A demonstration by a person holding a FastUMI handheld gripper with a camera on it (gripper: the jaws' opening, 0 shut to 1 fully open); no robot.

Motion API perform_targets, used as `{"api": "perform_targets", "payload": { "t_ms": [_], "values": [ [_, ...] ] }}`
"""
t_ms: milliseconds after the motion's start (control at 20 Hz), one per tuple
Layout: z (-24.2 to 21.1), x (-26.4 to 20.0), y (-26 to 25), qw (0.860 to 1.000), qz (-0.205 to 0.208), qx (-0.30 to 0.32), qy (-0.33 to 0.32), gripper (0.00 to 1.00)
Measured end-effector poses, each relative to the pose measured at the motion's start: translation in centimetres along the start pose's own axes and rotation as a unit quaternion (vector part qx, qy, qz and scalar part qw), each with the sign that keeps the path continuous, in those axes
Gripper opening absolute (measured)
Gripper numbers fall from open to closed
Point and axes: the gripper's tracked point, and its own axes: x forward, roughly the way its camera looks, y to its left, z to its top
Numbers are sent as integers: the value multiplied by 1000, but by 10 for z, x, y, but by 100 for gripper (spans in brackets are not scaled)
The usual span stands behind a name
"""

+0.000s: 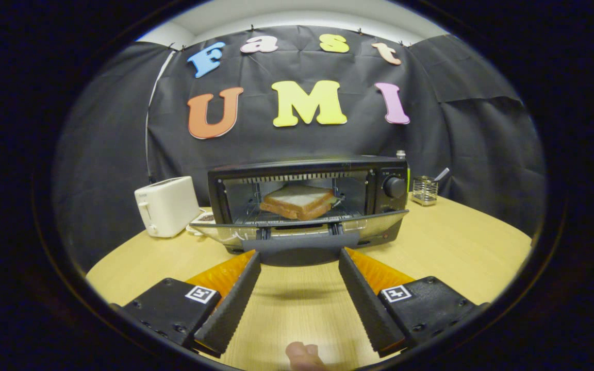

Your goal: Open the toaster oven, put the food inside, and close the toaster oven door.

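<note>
Sandwich sits inside the toaster oven; tongs spread wide, empty, at the lowered door; next, lift it shut.

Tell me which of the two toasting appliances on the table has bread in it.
The black toaster oven, just ahead of the open gripper: its door is down and a sandwich sits on the rack. The white pop-up toaster beside it shows none.
</note>
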Motion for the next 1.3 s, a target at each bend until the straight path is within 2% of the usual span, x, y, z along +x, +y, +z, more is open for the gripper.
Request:
{"api": "perform_targets", "payload": {
  "t_ms": [300,600,750,950,1050,1200,1300],
  "values": [
    [44,7,5,1000,5,5,3,100],
    [94,-25,0,1000,1,-2,-16,100],
    [126,-59,4,999,26,4,-26,100],
    [164,-115,-18,1000,1,11,-27,100],
    [181,-146,-17,999,8,5,-33,100],
    [210,-198,-22,996,3,-15,-86,100],
    [209,-228,-23,994,-2,-21,-105,100]
  ]
}}
